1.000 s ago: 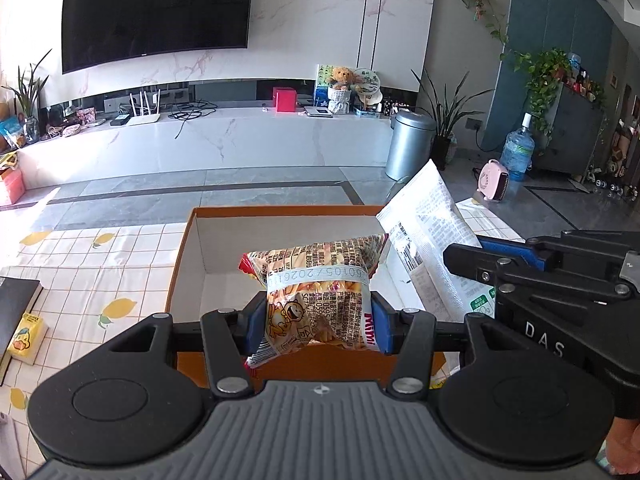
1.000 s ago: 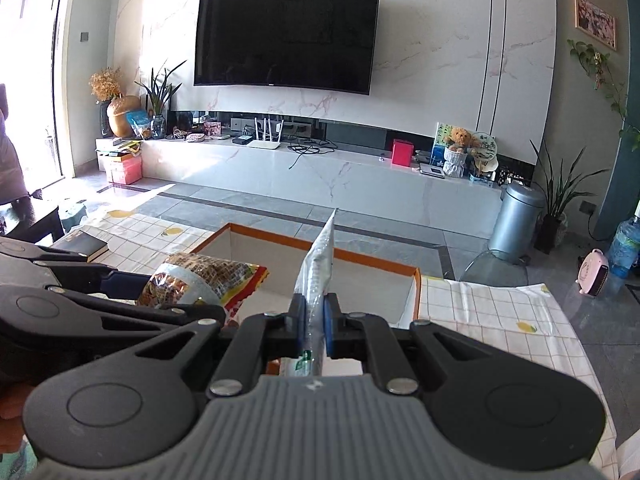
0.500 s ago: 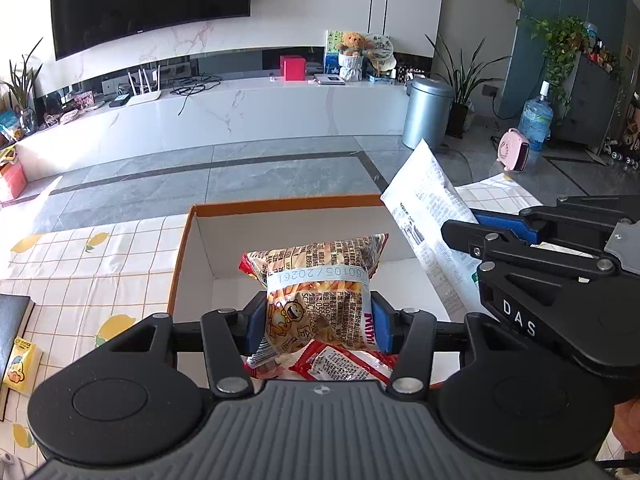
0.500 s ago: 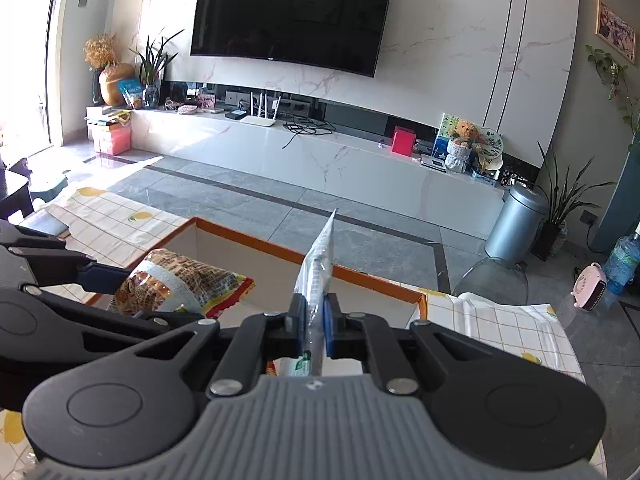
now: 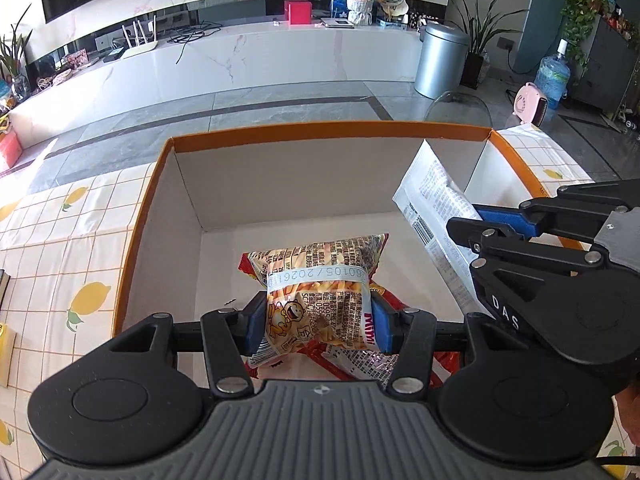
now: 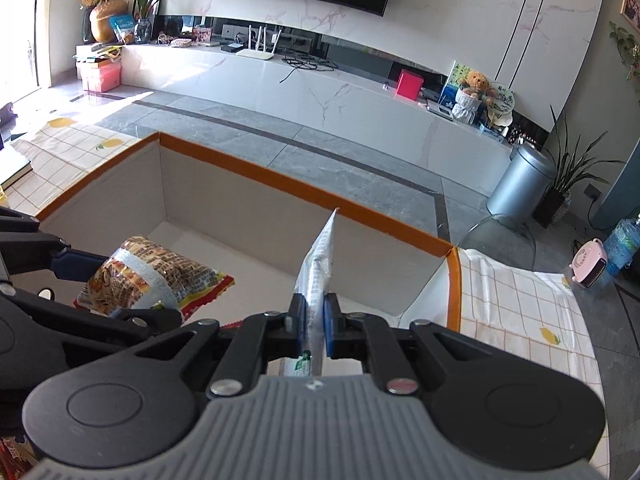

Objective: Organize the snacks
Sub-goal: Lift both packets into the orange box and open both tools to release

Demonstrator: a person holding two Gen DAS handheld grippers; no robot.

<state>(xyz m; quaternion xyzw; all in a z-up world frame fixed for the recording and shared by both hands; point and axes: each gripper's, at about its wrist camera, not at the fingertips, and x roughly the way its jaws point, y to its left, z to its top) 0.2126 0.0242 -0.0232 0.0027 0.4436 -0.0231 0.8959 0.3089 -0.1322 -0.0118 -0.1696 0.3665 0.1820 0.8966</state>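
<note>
Both snack packets are hanging inside the orange-rimmed cardboard box [image 5: 320, 130], which is standing on the lemon-print tablecloth [image 5: 60, 264] of the tabletop. The left tongs [image 5: 318, 326] are pinching the yellow fry-snack bag [image 5: 316, 280] across its puffed middle, near the box's near wall; it is reading "Mimi" in pink, with a date strip "20261050" and a cartoon cat. The right tongs [image 6: 314, 326] are closed flat on the white printed packet [image 6: 318, 264], edge-on, toward the box's right wall; its fine print and barcode are too small to read. Both bags are likely light, air-filled, crinkly film, slippery and crushable, so grasping at a sealed seam or with gentle mid-body pressure is advisable. "DAS" is showing on the right tongs' housing. Red wrappers [image 5: 404, 300] are lying on the box floor.
</note>
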